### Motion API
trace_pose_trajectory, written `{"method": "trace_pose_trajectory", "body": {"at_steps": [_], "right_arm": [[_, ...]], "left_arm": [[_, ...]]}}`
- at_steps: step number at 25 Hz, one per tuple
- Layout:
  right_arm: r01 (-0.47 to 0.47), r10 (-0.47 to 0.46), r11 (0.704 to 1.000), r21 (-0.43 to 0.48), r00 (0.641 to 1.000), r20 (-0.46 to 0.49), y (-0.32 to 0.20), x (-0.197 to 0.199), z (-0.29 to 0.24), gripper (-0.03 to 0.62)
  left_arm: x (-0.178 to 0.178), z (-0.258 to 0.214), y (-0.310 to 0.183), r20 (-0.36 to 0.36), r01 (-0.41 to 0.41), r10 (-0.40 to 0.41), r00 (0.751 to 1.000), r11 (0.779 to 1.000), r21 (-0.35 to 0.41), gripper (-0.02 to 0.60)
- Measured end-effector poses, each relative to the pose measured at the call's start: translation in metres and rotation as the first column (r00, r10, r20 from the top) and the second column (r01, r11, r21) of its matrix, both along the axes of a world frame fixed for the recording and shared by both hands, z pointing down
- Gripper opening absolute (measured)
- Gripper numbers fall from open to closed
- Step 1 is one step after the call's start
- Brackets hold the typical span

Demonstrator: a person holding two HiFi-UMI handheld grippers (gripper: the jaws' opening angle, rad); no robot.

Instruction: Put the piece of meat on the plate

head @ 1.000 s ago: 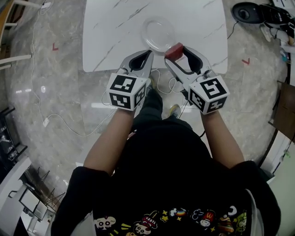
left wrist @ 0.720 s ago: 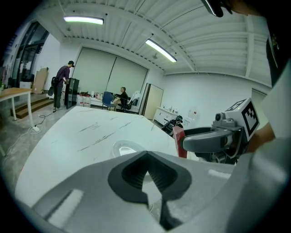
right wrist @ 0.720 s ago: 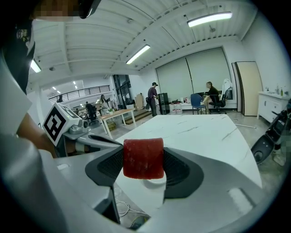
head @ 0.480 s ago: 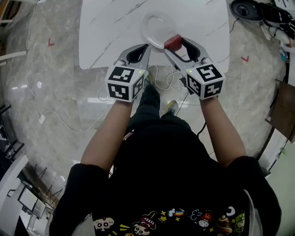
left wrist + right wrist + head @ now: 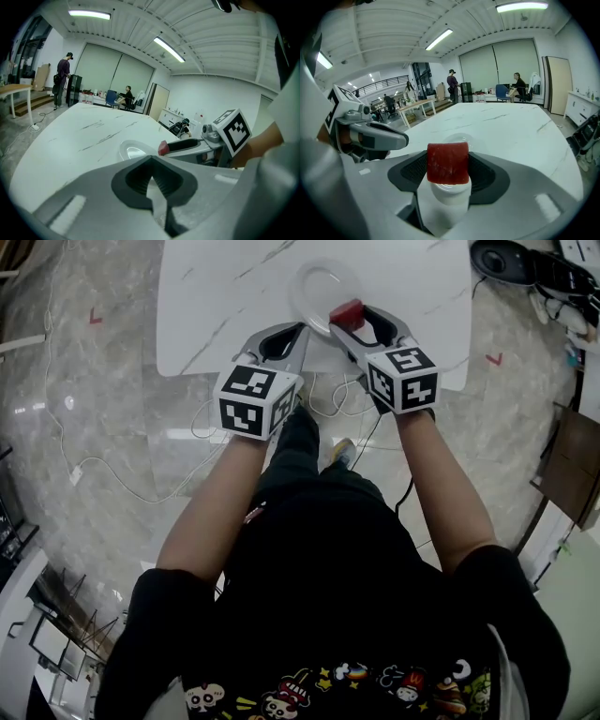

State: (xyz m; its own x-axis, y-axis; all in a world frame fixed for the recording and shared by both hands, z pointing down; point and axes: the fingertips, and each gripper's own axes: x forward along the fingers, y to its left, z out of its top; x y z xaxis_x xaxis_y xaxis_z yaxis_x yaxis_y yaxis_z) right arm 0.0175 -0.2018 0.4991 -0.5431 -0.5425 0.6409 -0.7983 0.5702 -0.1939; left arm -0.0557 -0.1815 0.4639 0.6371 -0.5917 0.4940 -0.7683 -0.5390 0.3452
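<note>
On the table (image 5: 225, 296): a round plate (image 5: 317, 277) lies near the edge on my side. The table top is white with thin grey veins like marble, smooth and a little shiny.
Plate: shallow, pale and glossy. Whether it is glass or glazed ceramic I cannot tell. Nothing lies in it.
Piece of meat (image 5: 448, 162): a dark red block with an almost square face and rounded corners. The surface is matt with some faint pale streaks. It is in the air over the near right part of the plate and, as I judge, not yet resting there.
Right hand-held gripper (image 5: 345, 315): it pinches the piece of meat from both sides between dark ribbed pads.
Left hand-held gripper (image 5: 302, 330): the jaws are pressed together with nothing between them. It hovers just beside the near left rim of the plate.
Handling: I think the piece is light and somewhat soft, but it keeps its shape under the squeeze. If the surface is moist it can slip, and the ribbed pads help against this.
Where to hold: on the two flat side faces, about the middle, as it is held now.
Risk: at release it may stick to one pad or tip over on the glossy plate, so I would bring it low first.
</note>
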Motion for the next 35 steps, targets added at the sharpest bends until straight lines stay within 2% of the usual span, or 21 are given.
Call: {"method": "trace_pose_trajectory", "body": {"at_steps": [9, 18, 27, 35], "right_arm": [[-0.033, 0.030, 0.998, -0.060, 0.998, -0.049, -0.019, -0.012, 0.026, 0.293], [-0.015, 0.002, 0.994, -0.107, 0.993, -0.120, -0.036, -0.026, 0.039, 0.295], [0.000, -0.021, 0.994, -0.108, 0.981, -0.192, -0.042, -0.033, 0.045, 0.296], [-0.006, -0.014, 0.995, -0.097, 0.979, -0.203, -0.045, -0.037, 0.053, 0.291]], "left_arm": [[-0.024, 0.010, -0.014, -0.011, 0.016, -0.017, 1.000, 0.999, -0.031, 0.002], [-0.031, 0.013, -0.024, -0.022, 0.017, -0.017, 1.000, 0.999, -0.041, 0.002], [-0.031, 0.011, -0.025, -0.025, 0.006, -0.007, 1.000, 0.999, -0.046, 0.002], [-0.027, 0.016, -0.021, -0.025, -0.003, 0.002, 1.000, 0.998, -0.057, 0.002]]}}
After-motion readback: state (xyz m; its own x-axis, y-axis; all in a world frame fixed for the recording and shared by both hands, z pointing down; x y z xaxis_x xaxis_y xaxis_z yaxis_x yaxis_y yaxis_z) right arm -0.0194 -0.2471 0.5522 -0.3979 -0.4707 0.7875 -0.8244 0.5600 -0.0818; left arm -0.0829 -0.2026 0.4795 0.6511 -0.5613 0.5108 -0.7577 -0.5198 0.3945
